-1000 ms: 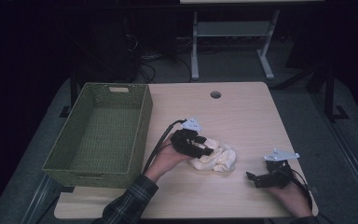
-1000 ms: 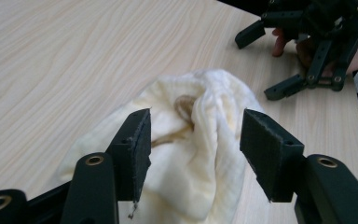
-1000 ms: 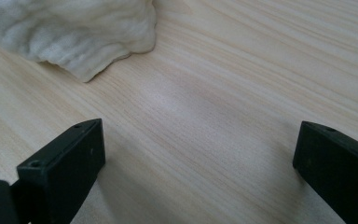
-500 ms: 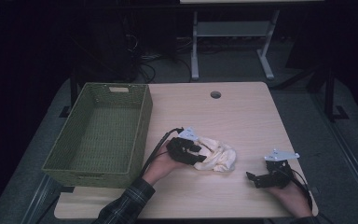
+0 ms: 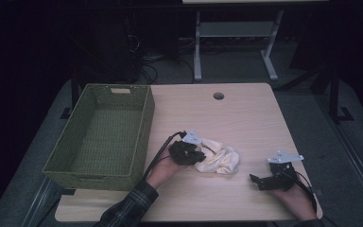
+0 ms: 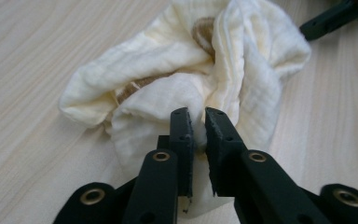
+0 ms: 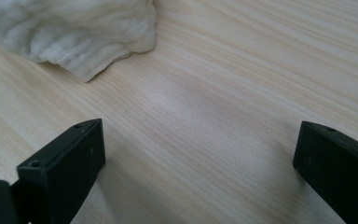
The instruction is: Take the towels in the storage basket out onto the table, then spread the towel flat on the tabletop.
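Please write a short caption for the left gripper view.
Left gripper pinching a fold of a crumpled cream cloth on the wooden table.

The high view looks forward and down from above the person's side, taking in the whole table (image 5: 246, 113) from far off. The left gripper view rides low behind its own jaws, very close to the cream cloth (image 6: 182, 79) just ahead of them. The right gripper view skims the tabletop, sharing that cloth (image 7: 70, 28) beyond its jaws.
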`<state>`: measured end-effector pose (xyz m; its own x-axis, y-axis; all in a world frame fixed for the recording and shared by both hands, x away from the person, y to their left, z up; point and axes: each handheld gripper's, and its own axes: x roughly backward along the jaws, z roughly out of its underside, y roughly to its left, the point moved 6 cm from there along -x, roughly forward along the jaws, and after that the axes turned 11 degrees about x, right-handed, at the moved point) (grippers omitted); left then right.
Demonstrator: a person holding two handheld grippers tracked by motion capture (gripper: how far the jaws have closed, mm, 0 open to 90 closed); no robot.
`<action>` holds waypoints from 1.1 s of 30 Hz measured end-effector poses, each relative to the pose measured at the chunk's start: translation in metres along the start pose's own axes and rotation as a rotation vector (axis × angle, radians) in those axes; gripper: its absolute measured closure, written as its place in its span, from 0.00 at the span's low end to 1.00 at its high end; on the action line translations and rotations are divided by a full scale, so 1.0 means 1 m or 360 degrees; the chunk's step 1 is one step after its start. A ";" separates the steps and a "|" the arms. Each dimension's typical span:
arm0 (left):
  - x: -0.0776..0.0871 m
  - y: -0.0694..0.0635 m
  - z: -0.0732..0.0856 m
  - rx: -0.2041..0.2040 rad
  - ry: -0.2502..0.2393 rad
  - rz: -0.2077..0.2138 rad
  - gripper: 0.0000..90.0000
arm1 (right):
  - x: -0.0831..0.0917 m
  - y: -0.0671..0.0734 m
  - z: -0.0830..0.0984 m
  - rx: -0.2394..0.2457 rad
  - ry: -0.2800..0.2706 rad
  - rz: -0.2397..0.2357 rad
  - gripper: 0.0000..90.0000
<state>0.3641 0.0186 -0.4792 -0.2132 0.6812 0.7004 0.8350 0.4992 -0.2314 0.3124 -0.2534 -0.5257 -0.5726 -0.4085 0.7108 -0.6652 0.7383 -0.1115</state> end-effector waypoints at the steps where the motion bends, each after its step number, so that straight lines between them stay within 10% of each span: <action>1: 0.002 0.000 -0.001 0.0002 -0.0001 -0.0001 0.91 | 0.000 0.000 0.000 0.0000 -0.0001 0.0000 0.02; 11: 0.027 0.007 -0.020 0.0071 -0.0175 -0.0014 0.91 | 0.000 0.000 0.000 0.0007 -0.0003 -0.0011 0.03; 19: 0.032 0.016 -0.019 0.0124 -0.0181 -0.0074 0.91 | 0.010 0.004 -0.013 0.0066 -0.0046 0.0051 0.25; 33: 0.040 0.020 -0.014 0.0187 -0.0178 -0.0099 0.92 | 0.014 -0.003 -0.063 -0.0015 -0.0212 -0.0152 0.61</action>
<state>0.3792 0.0487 -0.4464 -0.3228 0.6991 0.6380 0.7547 0.5969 -0.2723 0.3362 -0.2273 -0.4715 -0.5661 -0.5439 0.6194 -0.7152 0.6977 -0.0410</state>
